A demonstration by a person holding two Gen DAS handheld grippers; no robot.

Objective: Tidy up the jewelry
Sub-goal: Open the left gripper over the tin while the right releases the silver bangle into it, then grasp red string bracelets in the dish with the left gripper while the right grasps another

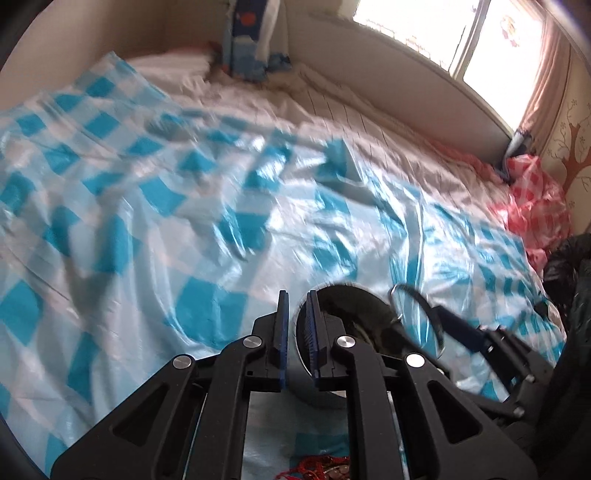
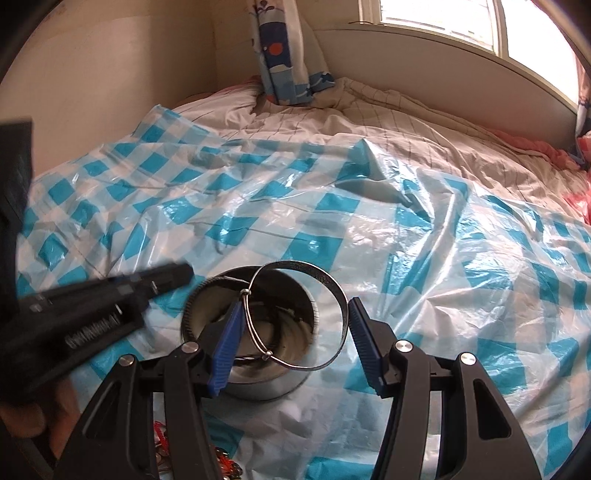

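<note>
A round metal tin [image 2: 258, 376] stands on a blue-checked plastic sheet [image 2: 332, 221] on a bed. My right gripper [image 2: 295, 343] is wide open just above the tin. A dark flat bangle [image 2: 338, 291] and a thin wire bangle [image 2: 248, 325] hang between its fingers, over the tin's mouth. My left gripper [image 1: 298, 332] has its jaws nearly closed with nothing between them, beside the tin [image 1: 354, 314]. The bangle [image 1: 417, 314] and right gripper [image 1: 476, 339] show at its right. Red beaded jewelry [image 1: 325, 467] lies below the grippers.
A blue patterned pillow [image 2: 284, 51] leans on the headboard at the back. A pink-checked bag [image 1: 532, 199] and a dark bag [image 1: 569, 280] lie at the right. A window [image 2: 461, 22] is behind the bed. The sheet is wrinkled.
</note>
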